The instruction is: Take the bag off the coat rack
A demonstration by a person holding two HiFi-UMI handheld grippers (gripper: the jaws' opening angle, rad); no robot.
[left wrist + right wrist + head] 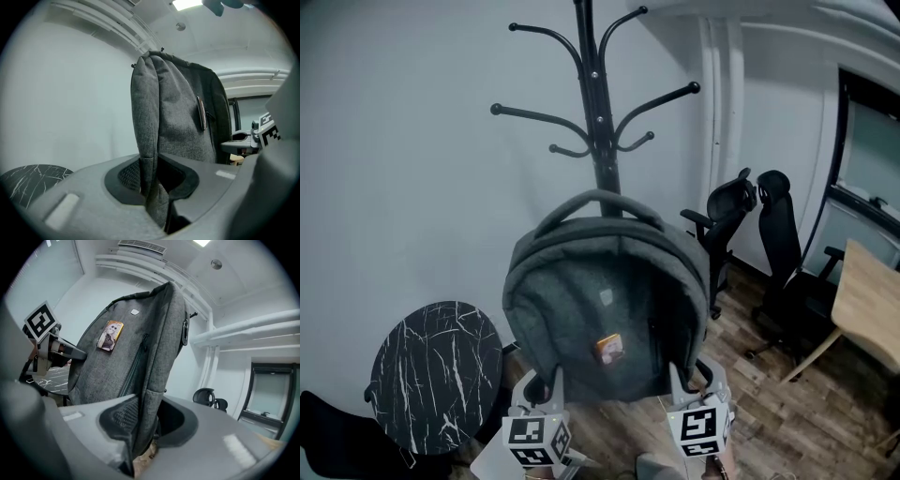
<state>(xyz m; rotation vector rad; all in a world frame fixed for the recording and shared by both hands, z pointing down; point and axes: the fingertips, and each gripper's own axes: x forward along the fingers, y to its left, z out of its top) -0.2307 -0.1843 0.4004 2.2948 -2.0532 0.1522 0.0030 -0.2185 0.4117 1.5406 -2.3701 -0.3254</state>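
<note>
Bag (605, 309) is hanging at the centre of the head view, a grey backpack with its top handle arching in front of the coat rack (598, 112) pole, below the hooks. The left gripper (551, 394) is gripping its lower left edge and the right gripper (680, 389) its lower right edge, both at the bottom of the frame. Only this view is showing the rack, the round table (436, 375) at lower left and the wooden table (867, 300) at the right edge. An orange patch (609, 348) is sitting low on the bag's front.

Left gripper view: the left gripper (152, 187) is clamping a fold of the bag (178, 122) side seam. Its jaws are standing only narrowly apart, the pads pressing on the fabric from both sides. The bag is rising from the jaws to the upper centre of the frame. This view alone is showing the bag edge-on, with the right gripper (269, 131) at the right edge.

Right gripper view: the right gripper (140, 432) is pinching the opposite side seam of the bag (136, 343), jaws partly closed onto the cloth. The bag is leaning up and right from the jaws. Here the orange patch (110, 335) is showing at upper left, the left gripper (41, 320) is appearing at the left edge, and a window (267, 394) is visible at the right.
</note>
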